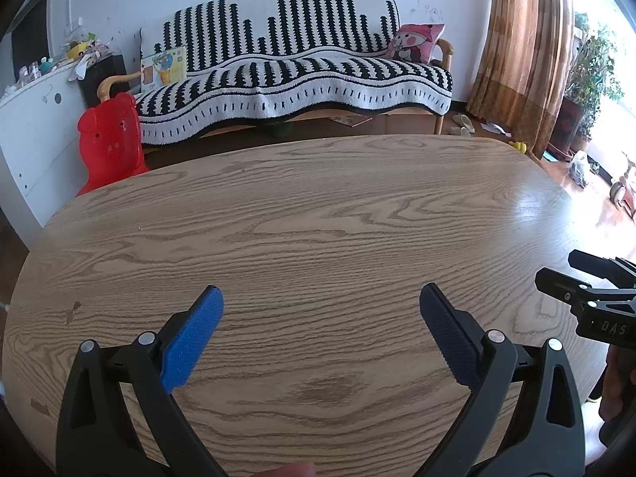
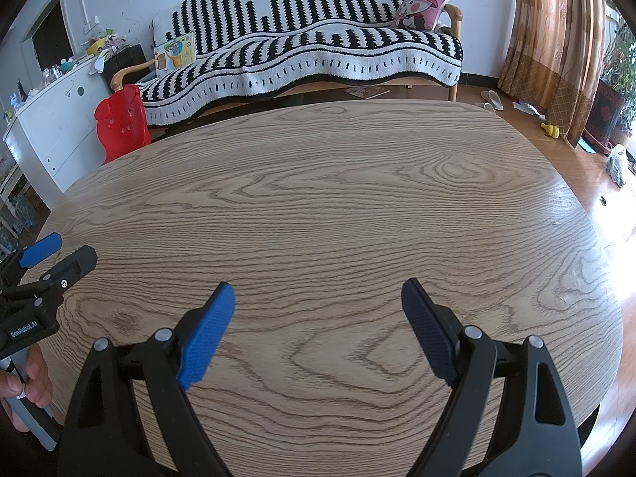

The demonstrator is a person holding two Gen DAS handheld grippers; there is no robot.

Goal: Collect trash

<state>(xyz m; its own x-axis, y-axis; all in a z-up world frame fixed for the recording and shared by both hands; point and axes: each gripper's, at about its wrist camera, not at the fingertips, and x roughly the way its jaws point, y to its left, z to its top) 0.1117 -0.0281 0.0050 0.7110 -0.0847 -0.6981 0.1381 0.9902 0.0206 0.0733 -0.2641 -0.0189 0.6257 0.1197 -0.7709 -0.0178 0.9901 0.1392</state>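
Note:
Both views look across a wooden oval table point(image 1: 318, 206) with no trash on its top. My left gripper point(image 1: 321, 298) hangs over the near part of the table, open, with nothing between its blue pads. My right gripper point(image 2: 318, 294) is also open and holds nothing. In the left wrist view the right gripper point(image 1: 556, 274) shows at the right edge. In the right wrist view the left gripper point(image 2: 59, 252) shows at the left edge, with a hand point(image 2: 28, 377) on its grip. Small bits of paper point(image 2: 526, 107) lie on the floor by the curtain.
Behind the table point(image 2: 318, 183) stands a sofa point(image 1: 302, 75) under a black and white cover, with a pink cushion point(image 1: 417, 41). A red plastic chair point(image 1: 111, 139) is at the left, beside a white cabinet point(image 1: 35, 135). A curtain point(image 1: 520, 47), plants and slippers point(image 1: 463, 123) are at the right.

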